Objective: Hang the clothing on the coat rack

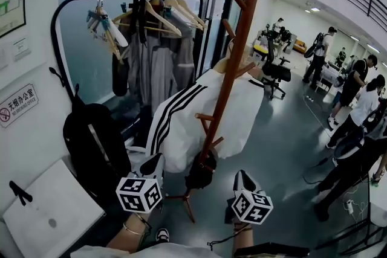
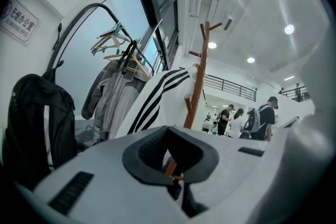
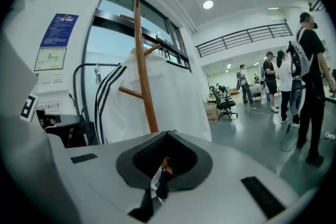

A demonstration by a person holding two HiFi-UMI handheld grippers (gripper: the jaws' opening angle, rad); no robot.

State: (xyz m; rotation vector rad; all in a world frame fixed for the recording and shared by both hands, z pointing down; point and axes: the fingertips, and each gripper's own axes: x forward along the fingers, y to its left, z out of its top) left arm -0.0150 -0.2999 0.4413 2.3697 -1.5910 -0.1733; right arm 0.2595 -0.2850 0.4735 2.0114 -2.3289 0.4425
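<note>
Head view shows a wooden coat rack (image 1: 239,51) standing in the middle of the scene, with a white jacket (image 1: 187,124) with black sleeve stripes hanging from it. The collar is up at one of the pegs and the body is draped down round the pole. The left gripper (image 1: 153,161) and right gripper (image 1: 243,179) sit low in the picture, on either side of the rack's foot. In the left gripper view the jaws are closed together with nothing between them, and the jacket hangs ahead, clear of them. The right gripper view shows the same: jaws closed and empty, facing the pole and the jacket. Behind the rack, a black garment rail (image 1: 78,0) carries wooden hangers (image 1: 163,15) and grey garments (image 1: 158,66). A black backpack (image 1: 94,148) rests against the wall at left, and several people (image 1: 357,99) stand at right.
</note>
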